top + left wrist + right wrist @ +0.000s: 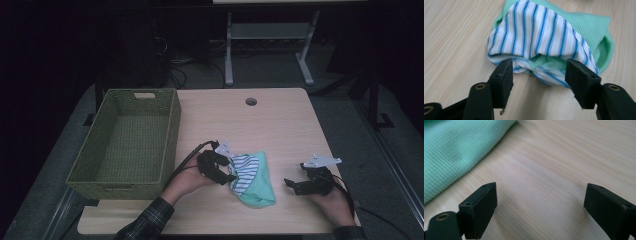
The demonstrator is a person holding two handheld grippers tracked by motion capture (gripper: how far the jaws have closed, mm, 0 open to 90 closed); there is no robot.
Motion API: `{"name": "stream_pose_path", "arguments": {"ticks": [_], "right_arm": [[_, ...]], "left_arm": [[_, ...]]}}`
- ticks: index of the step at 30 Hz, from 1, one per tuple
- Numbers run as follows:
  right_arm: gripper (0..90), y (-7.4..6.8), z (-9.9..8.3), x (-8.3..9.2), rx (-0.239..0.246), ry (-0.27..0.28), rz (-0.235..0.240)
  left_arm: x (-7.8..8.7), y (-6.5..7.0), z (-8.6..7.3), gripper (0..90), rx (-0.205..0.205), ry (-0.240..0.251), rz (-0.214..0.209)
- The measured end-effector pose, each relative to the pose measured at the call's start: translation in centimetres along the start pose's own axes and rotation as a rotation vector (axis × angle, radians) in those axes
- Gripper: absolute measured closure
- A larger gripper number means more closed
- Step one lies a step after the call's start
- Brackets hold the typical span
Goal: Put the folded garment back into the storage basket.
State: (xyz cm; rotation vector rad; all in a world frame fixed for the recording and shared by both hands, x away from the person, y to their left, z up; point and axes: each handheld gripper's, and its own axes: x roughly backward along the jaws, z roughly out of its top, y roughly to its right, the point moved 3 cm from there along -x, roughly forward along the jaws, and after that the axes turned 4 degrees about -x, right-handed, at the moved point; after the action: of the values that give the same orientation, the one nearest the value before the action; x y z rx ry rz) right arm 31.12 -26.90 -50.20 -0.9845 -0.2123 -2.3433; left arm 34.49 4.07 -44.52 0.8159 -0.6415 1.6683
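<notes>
Folded bundle of mint-green waffle-knit cloth with a white, blue-striped fabric layer on top (pixel 251 178) lies on the pale wood-grain tabletop (pixel 280 125), near the front edge, roughly mid-width. Its long axis runs from the far left corner, by the left gripper, down toward the near right; the striped part sits at the left end, plain green at the right.

Left gripper (pixel 223 170): just at the bundle's left edge. In the left gripper view the jaws stand spread, one to each side of the striped hem (pixel 539 68), pads clear of the cloth, nothing pinched. The bundle lies straight ahead of it.

Right gripper (pixel 291 184): apart from the bundle, off to its right, bare tabletop between them. Jaws spread wide, nothing between them; in the right gripper view the green cloth (pixel 456 152) lies off to the upper left of the jaws.

Olive-green woven rectangular basket (pixel 170 135) sits at the tabletop's left side, beyond the left hand.

Judgement: left gripper is clearly the nearer one and already lined up on the bundle's short end. If the bundle goes to the basket, the carry is leftward, on the left hand's side.
</notes>
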Motion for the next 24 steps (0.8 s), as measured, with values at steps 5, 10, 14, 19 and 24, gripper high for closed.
{"name": "stream_pose_path", "arguments": {"ticks": [5, 10, 14, 19, 24], "right_arm": [[8.4, 0.1, 0.0, -0.2, -0.008, 0.001, 0.004], [8.3, 0.1, 0.0, -0.2, -0.007, -0.001, 0.003], [8.3, 0.1, 0.0, -0.2, -0.007, -0.001, 0.002], [8.3, 0.1, 0.0, -0.2, -0.007, 0.000, 0.002], [8.3, 0.1, 0.0, -0.2, -0.009, 0.002, 0.002]], "left_arm": [[-0.8, 0.2, 0.4, 35.8, -0.033, -0.020, -0.032], [-1.8, 0.5, 0.7, 34.6, -0.065, -0.053, -0.048], [-2.6, 0.8, 0.8, 33.8, -0.099, -0.095, -0.055], [-3.5, 1.2, 1.0, 30.8, -0.123, -0.121, -0.054], [-4.1, 1.3, 1.0, 29.3, -0.137, -0.150, -0.050]]}}
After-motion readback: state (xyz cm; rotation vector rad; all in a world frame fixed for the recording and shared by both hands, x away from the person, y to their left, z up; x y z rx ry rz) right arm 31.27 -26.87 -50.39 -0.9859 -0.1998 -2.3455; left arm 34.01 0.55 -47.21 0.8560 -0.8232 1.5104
